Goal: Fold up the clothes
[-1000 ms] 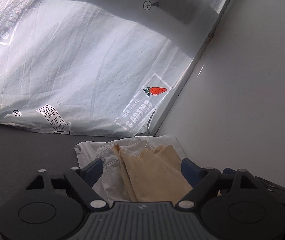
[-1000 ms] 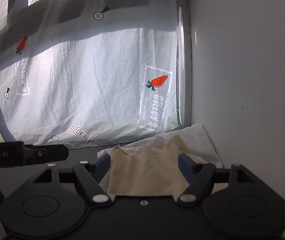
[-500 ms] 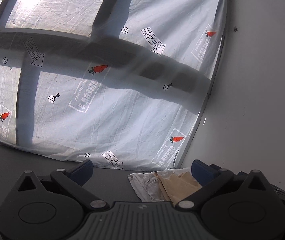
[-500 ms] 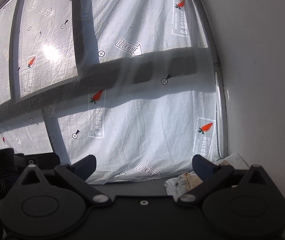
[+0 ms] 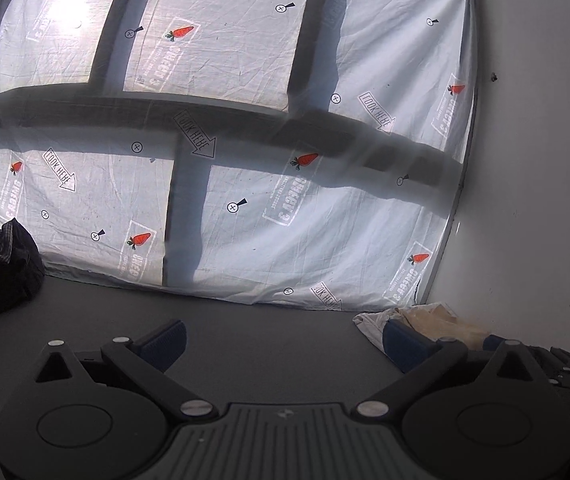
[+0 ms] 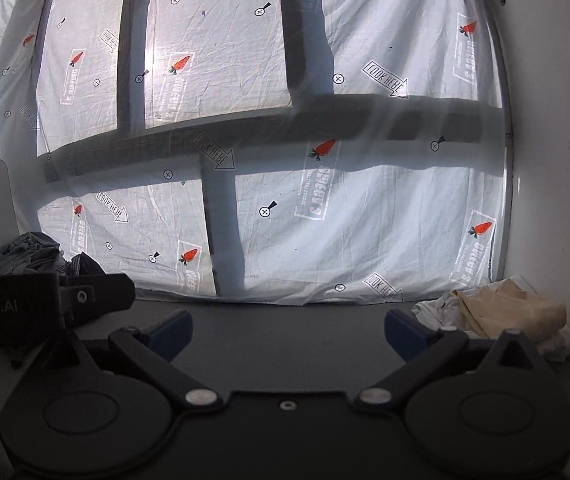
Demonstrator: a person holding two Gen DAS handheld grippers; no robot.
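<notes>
A: What is filling the views at this point?

B: The printed sheet point(image 5: 285, 220) over the window is taking up most of both wrist views, with the dark table point(image 5: 265, 332) running beneath it. A second ago the tan and white clothes were sitting right between the fingers of both grippers; now the cameras are looking out from further back and higher.

A: So both grippers are pulling away from the clothes?

B: It is looking that way. The folded stack point(image 6: 505, 316), a tan garment lying on a white one, is resting in the far right corner of the table, against the white wall point(image 6: 557, 160) and the foot of the sheet. Neither gripper is touching it.

A: And the jaws?

B: The left gripper point(image 5: 285, 340) is standing wide open with nothing between its blue pads, and the right gripper point(image 6: 289, 330) is the same, spread and empty.

A: What is that meaning for the task?

B: I am reading it as one garment being set down on the stack and let go. On the far left a dark heap of clothes point(image 5: 1, 268) is lying crumpled, so more folding is probably waiting there.

A: Anything smaller?

B: Only the left gripper's body, showing at the left edge of the right wrist view.
</notes>
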